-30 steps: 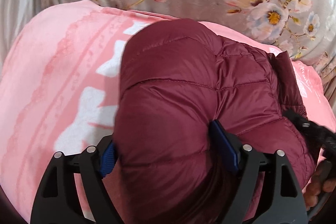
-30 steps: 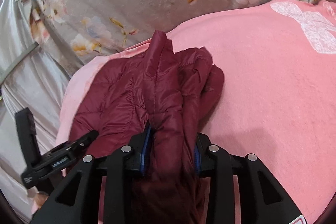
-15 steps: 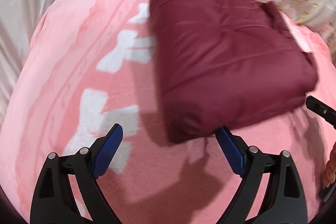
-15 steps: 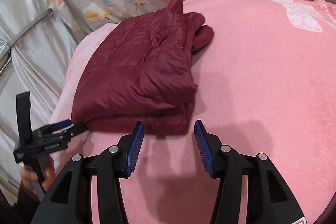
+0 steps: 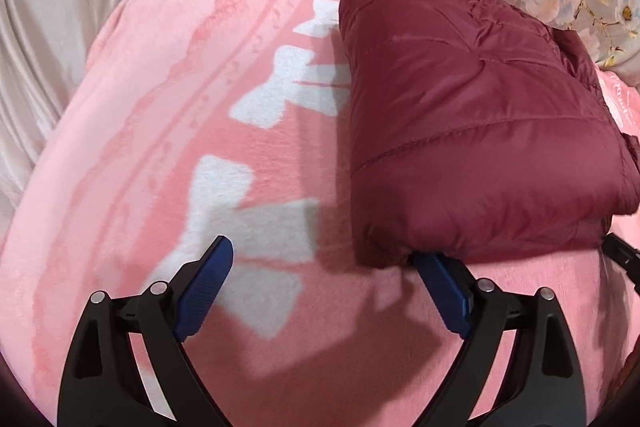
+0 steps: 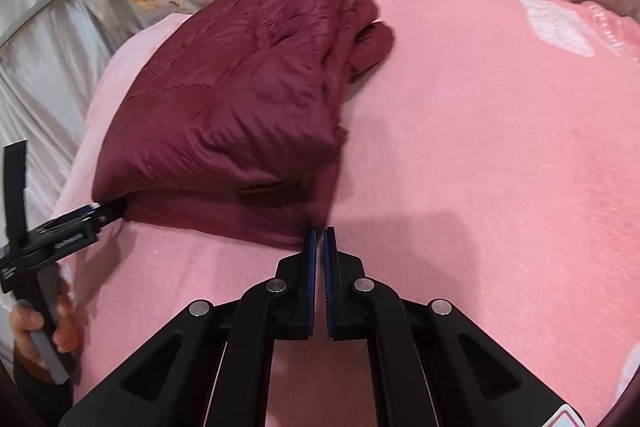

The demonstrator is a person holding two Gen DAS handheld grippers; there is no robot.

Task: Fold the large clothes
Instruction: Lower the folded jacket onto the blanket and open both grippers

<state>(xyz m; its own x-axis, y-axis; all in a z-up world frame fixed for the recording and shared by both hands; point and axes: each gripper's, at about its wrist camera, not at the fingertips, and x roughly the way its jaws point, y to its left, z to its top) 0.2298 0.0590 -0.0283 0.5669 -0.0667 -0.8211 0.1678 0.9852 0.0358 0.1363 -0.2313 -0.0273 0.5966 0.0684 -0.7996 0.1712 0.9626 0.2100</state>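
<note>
The folded maroon jacket (image 5: 472,131) lies just ahead-right of the spread, empty left gripper (image 5: 320,267), long axis running away, while the right gripper (image 6: 320,239) is pressed together on nothing.

A maroon quilted puffer jacket (image 5: 472,131) lies folded into a thick, roughly rectangular bundle on the pink blanket (image 5: 200,107), close to the blanket's far edge where the floral bedding begins. Its stitched panels face up, smooth and puffy. At the far end a sleeve and a peak of fabric stick out loosely.
</note>
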